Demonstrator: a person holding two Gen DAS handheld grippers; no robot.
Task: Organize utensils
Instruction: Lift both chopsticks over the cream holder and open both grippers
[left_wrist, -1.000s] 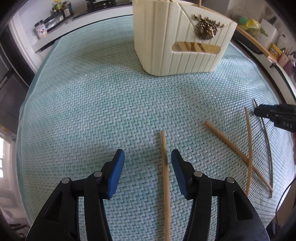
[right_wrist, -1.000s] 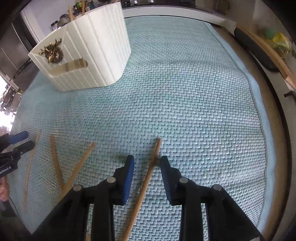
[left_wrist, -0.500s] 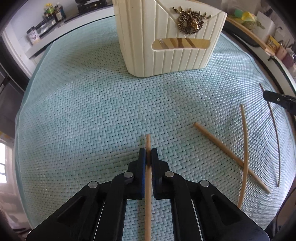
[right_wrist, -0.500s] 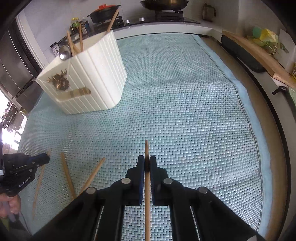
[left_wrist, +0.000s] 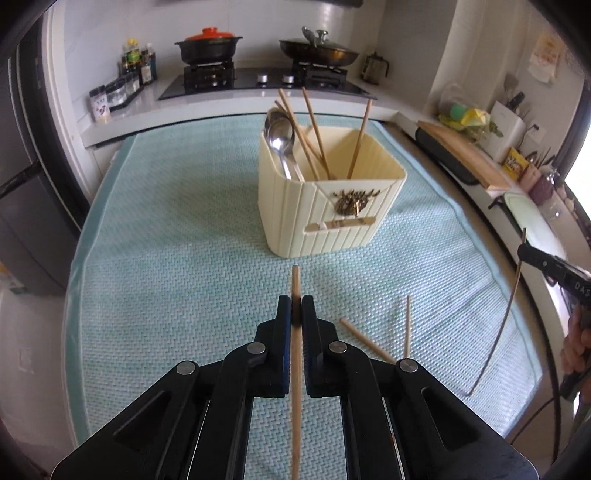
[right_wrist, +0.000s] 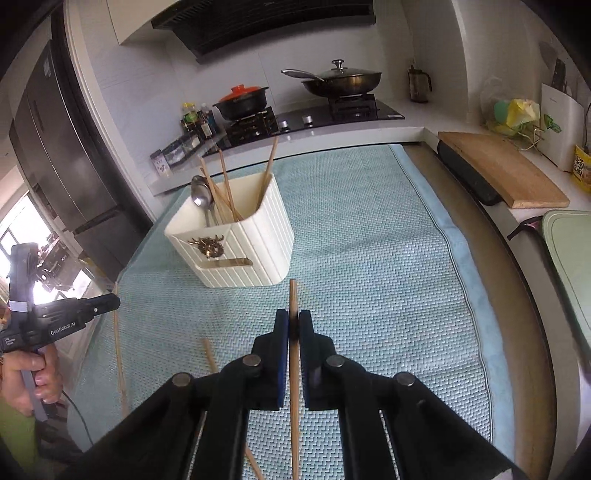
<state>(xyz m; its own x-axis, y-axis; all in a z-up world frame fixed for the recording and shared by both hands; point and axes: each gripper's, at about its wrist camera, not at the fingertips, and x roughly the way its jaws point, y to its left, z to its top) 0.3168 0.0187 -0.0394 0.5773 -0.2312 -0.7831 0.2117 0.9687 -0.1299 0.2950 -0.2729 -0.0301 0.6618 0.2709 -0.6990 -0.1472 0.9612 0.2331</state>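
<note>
Left gripper (left_wrist: 294, 308) clamped on one chopstick (left_wrist: 295, 284); right gripper (right_wrist: 293, 322) clamped on another (right_wrist: 292, 295), both raised above the teal mat (left_wrist: 166, 258). Cream utensil holder (left_wrist: 325, 206) ahead; two loose chopsticks (left_wrist: 364, 341) on mat.

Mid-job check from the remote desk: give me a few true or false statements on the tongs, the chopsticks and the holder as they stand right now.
1. The left tongs are shut on a chopstick. True.
2. The right tongs are open with nothing in them. False: they are shut on a chopstick of their own.
3. The cream holder holds only chopsticks. False: metal spoons stand in it too.
4. Two loose chopsticks lie on the blue-green mat beside the left tongs. True.
5. The holder lies tipped on its side. False: it stands upright on the mat.
</note>
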